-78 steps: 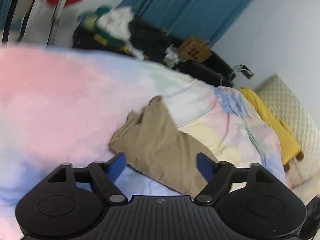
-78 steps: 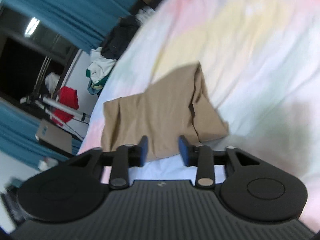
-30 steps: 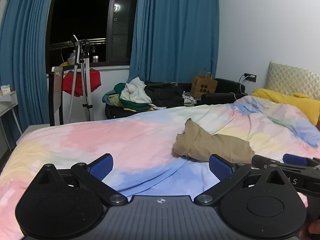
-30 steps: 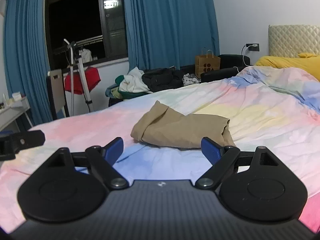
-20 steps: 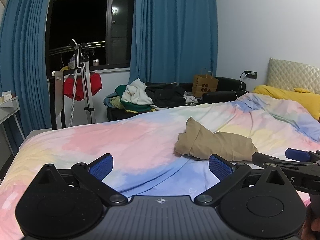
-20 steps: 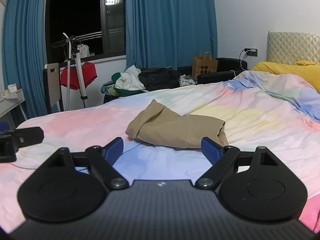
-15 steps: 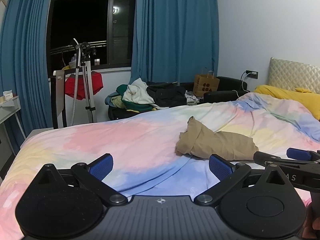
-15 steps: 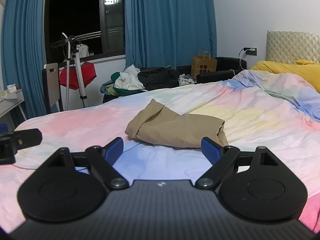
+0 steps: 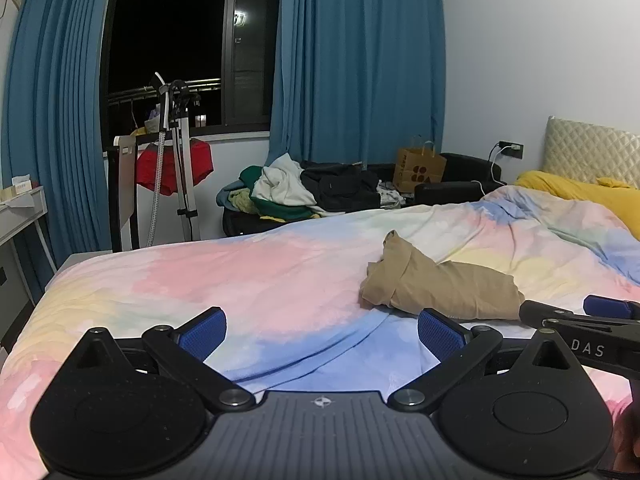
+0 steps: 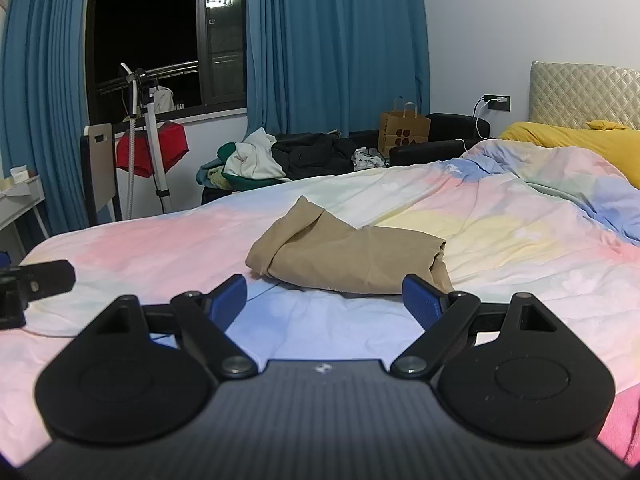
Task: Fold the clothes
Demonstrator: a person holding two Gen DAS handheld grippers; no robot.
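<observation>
A folded tan garment (image 9: 444, 286) lies on the pastel bedspread (image 9: 240, 276), also seen in the right wrist view (image 10: 352, 258). My left gripper (image 9: 322, 332) is open and empty, held low over the near part of the bed, to the left of the garment. My right gripper (image 10: 326, 300) is open and empty, just in front of the garment. The right gripper's fingers (image 9: 576, 314) show at the right edge of the left wrist view. The left gripper's finger (image 10: 36, 280) shows at the left edge of the right wrist view.
A heap of clothes (image 10: 280, 158) lies on a dark sofa beyond the bed, with a brown paper bag (image 10: 404, 132). A stand with a red garment (image 10: 152, 152) is by the window. A yellow pillow (image 10: 568, 142) and headboard are at the right.
Both grippers have pulled back from above the garment and levelled out, with the right one opening wide. In the last second they barely move.
</observation>
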